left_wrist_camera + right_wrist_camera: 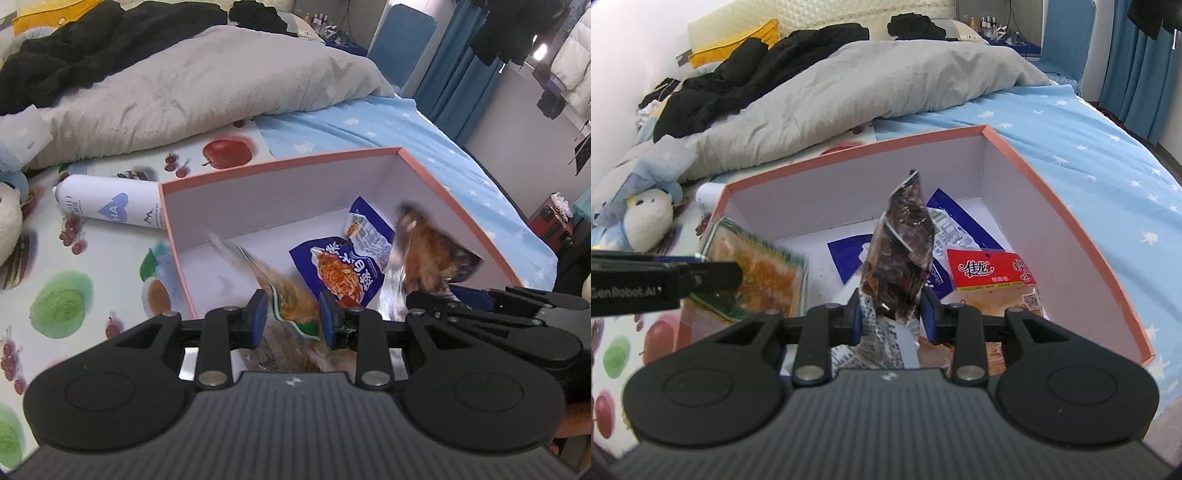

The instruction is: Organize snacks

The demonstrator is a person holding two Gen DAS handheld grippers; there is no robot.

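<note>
Both tools over the box [1067, 206] on the bed, each pointing steeply down into it. Left tool [291, 314]: jaws partly apart, green-trimmed snack pack [291, 295] between them; we can't tell if the pads still press. Right tool [892, 308]: same gap, dark clear-wrapped snack [905, 243] between the jaws, long axis standing up and away from us, top corner leaning toward the far wall. Blue packets [340, 269] and a red-header pack [991, 273] already lie on the box floor. Key relation: both packs hang inside the rim, directly above the floor, left one near the left wall. We judge the drop is next; the upright one may tip onto the red-header pack.
</note>
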